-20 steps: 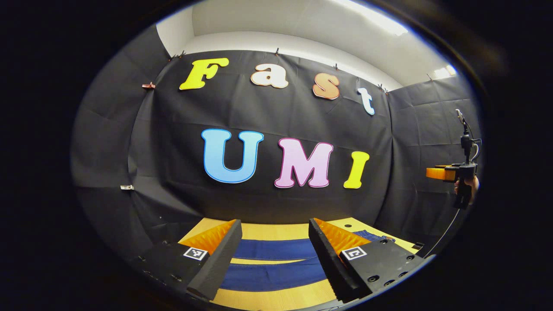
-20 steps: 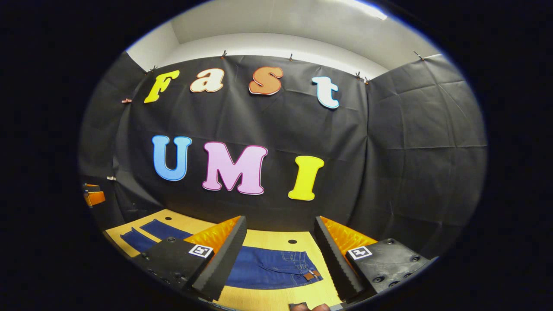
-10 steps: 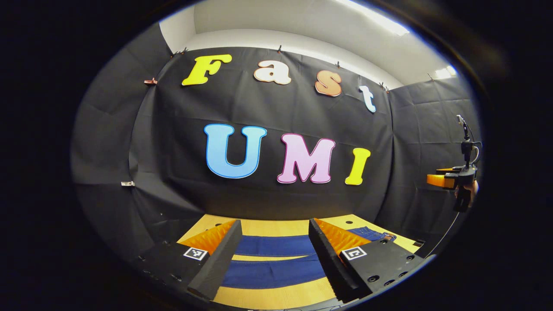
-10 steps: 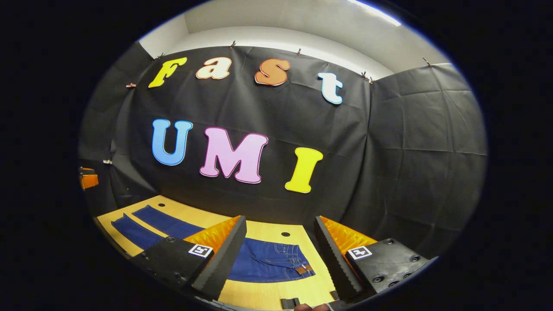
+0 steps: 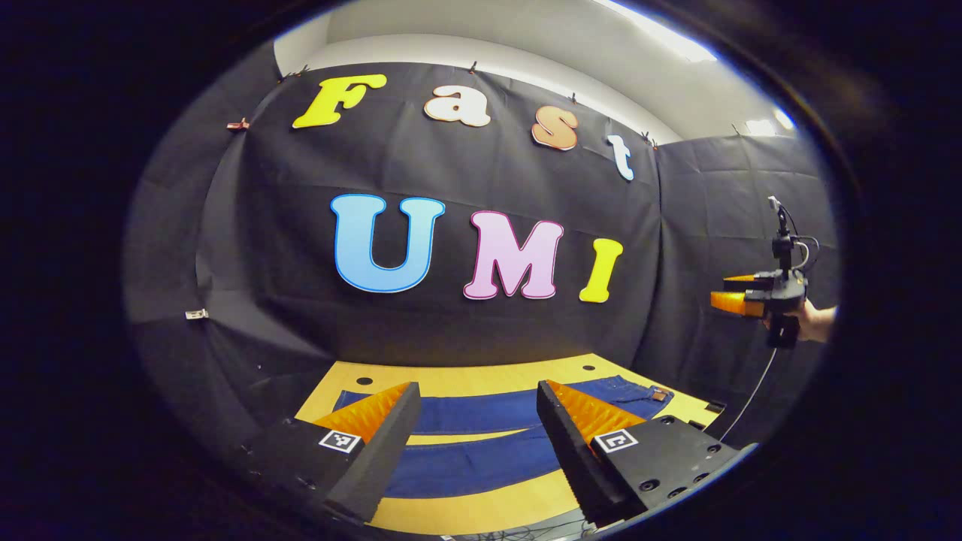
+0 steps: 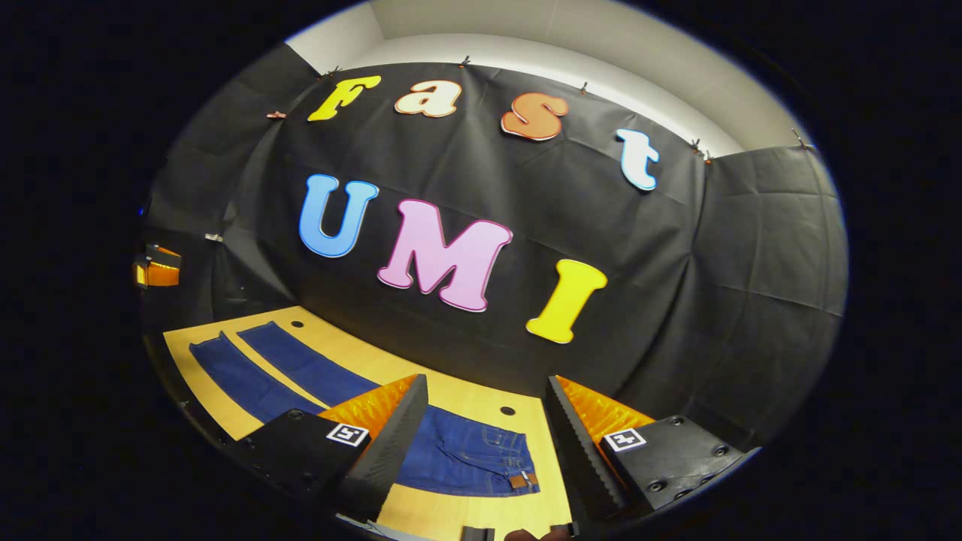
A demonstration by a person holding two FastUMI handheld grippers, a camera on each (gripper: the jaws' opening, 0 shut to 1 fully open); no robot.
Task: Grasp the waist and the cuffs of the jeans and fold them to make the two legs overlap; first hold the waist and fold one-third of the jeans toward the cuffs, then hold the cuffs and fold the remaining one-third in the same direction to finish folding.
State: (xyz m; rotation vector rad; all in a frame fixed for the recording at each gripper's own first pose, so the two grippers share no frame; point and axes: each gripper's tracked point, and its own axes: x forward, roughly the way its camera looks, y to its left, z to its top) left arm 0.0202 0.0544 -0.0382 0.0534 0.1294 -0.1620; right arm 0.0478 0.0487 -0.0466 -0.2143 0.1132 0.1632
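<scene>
We judge the task as barely begun: the jeans (image 6: 458, 454) lie flat and unfolded on the wooden table (image 5: 481, 515), both legs stretched out side by side with a strip of bare wood between them. No leg overlaps the other, and neither the waist third nor the cuff third is turned over, so every fold is left to do.

We take the jeans as our landmark. Our left gripper (image 5: 475, 443) hangs above the two legs (image 5: 481, 432), its fingers spread wide with nothing between them, well clear of the cloth. Our right gripper (image 6: 481, 451) hangs above the waist (image 6: 518, 462), where a small brown patch (image 6: 517, 481) sits at the waistband; its fingers are also spread apart and hold nothing. In the left gripper view the right gripper shows far off, beyond the waist end, carried by a hand (image 5: 815, 321) with a cable (image 5: 748, 402) trailing down.

The table is pale yellow wood with a few small round holes (image 6: 508, 411) beyond the far edge of the jeans. Behind the jeans the black cloth wall (image 6: 714, 285) closes the booth on three sides, pinned up with small clips (image 5: 239, 125). Above it we see a white wall and a ceiling light (image 5: 661, 41).
</scene>
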